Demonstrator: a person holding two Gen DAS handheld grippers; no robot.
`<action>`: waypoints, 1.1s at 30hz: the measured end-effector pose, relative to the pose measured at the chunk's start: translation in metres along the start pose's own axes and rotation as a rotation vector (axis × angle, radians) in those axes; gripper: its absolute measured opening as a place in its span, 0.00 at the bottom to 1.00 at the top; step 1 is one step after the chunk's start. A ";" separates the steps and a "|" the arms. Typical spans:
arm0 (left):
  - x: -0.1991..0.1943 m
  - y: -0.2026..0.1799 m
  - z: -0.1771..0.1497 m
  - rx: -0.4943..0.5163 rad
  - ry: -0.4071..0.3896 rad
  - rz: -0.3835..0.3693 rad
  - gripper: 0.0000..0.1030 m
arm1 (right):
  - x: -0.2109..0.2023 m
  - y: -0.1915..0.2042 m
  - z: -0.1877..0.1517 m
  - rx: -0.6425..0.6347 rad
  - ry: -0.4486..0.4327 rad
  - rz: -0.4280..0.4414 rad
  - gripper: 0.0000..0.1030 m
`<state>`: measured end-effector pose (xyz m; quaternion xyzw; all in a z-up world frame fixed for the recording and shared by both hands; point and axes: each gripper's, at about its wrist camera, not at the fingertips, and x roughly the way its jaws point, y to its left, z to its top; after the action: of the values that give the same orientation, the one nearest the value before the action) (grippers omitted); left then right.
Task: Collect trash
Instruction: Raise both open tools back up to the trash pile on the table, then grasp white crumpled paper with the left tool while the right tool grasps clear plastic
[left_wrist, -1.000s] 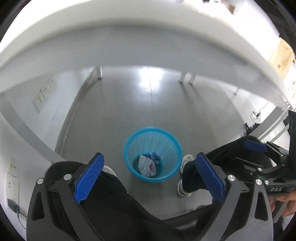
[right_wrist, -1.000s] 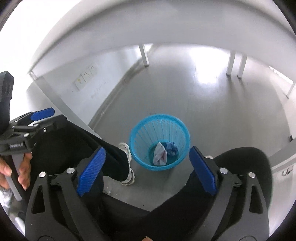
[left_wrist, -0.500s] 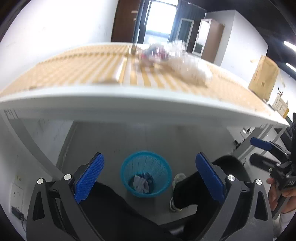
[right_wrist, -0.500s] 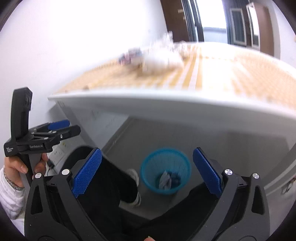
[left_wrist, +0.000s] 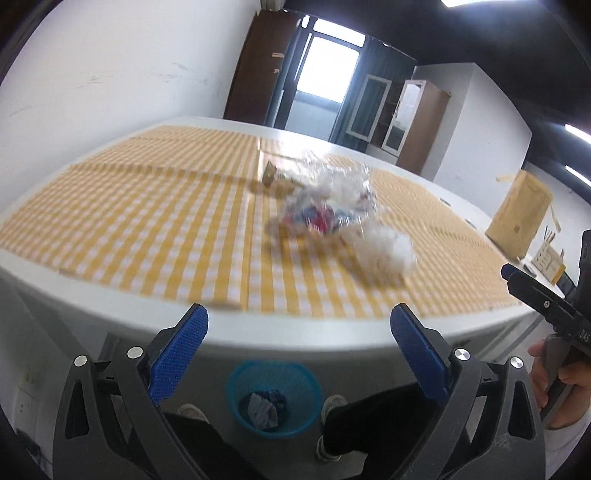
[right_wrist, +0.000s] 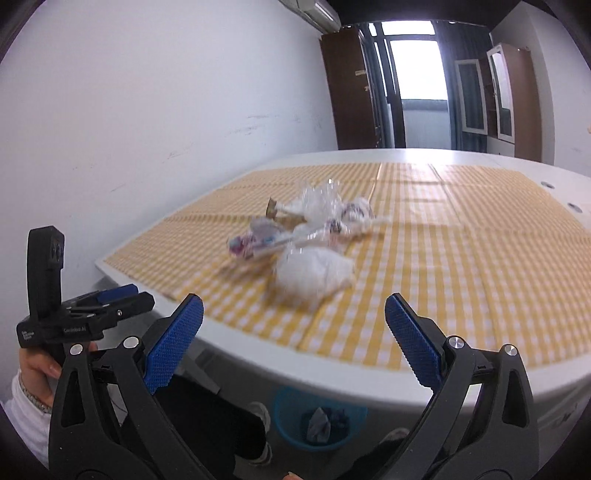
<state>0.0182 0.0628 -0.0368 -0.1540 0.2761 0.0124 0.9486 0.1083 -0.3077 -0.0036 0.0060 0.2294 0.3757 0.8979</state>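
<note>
A pile of trash lies on the yellow checked tablecloth: a clear plastic wrapper over a colourful packet, a crumpled white tissue, and a small brown scrap. In the right wrist view the tissue lies nearest, with the colourful packet behind it. A blue bin holding some trash stands on the floor under the table edge. My left gripper is open and empty, short of the table edge. My right gripper is open and empty, also before the edge.
The white table edge runs across in front of both grippers. The person's legs and shoes flank the bin. A brown paper bag stands at the far right. A white wall is on the left.
Both grippers have lifted from pointing down at the bin under the table to facing across the tabletop. The trash pile has come into view. Both stayed open.
</note>
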 end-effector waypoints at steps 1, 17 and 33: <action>0.000 0.001 0.005 -0.004 -0.005 -0.004 0.94 | 0.004 0.000 0.007 -0.004 -0.004 -0.001 0.91; 0.058 0.007 0.079 -0.053 0.038 -0.008 0.94 | 0.098 -0.025 0.081 -0.014 0.092 0.001 0.80; 0.123 -0.008 0.117 0.018 0.144 0.010 0.93 | 0.189 -0.046 0.127 0.023 0.203 -0.021 0.61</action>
<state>0.1842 0.0824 -0.0053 -0.1444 0.3447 0.0033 0.9276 0.3081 -0.1922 0.0247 -0.0244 0.3235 0.3621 0.8738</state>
